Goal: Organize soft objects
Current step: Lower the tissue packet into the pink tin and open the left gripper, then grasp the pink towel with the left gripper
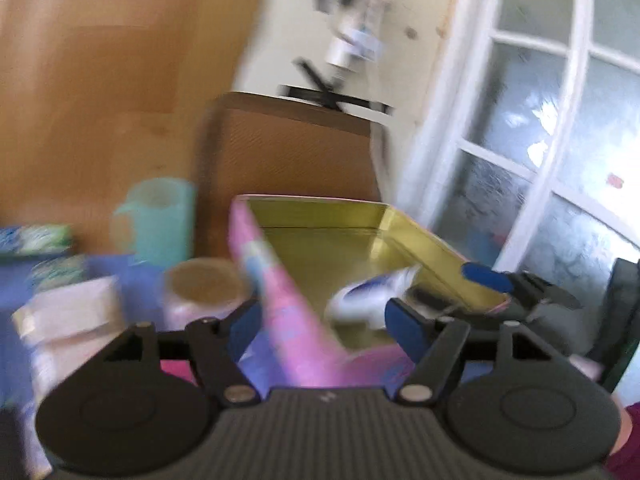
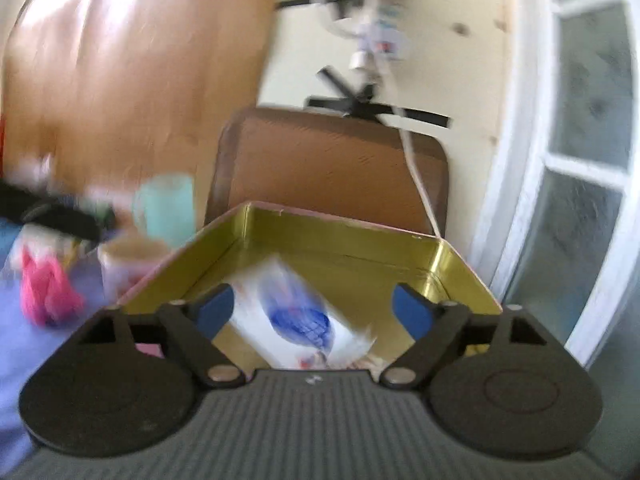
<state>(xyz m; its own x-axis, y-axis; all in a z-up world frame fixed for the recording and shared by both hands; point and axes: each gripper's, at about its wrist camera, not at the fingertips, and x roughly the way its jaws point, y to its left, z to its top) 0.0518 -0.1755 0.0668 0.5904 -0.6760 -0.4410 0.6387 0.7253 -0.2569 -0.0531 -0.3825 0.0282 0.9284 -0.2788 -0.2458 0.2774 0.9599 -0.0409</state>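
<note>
An open pink tin with a gold inside [image 1: 340,240] [image 2: 352,240] stands on the blue cloth. A white packet with a blue print [image 2: 296,312] lies inside it; it also shows in the left wrist view [image 1: 368,292]. My right gripper [image 2: 312,312] is open just above the packet, not touching it. My left gripper [image 1: 324,320] is open over the tin's pink left wall [image 1: 272,276], empty. The right gripper's blue fingers [image 1: 484,276] show at the tin's right side. Both views are blurred.
A teal mug [image 1: 160,220] [image 2: 168,204] and a pale cup [image 1: 208,284] [image 2: 128,260] stand left of the tin. White packets [image 1: 72,316] and a pink cloth [image 2: 48,292] lie on the blue cloth. A brown board [image 2: 328,164] leans behind; a window is on the right.
</note>
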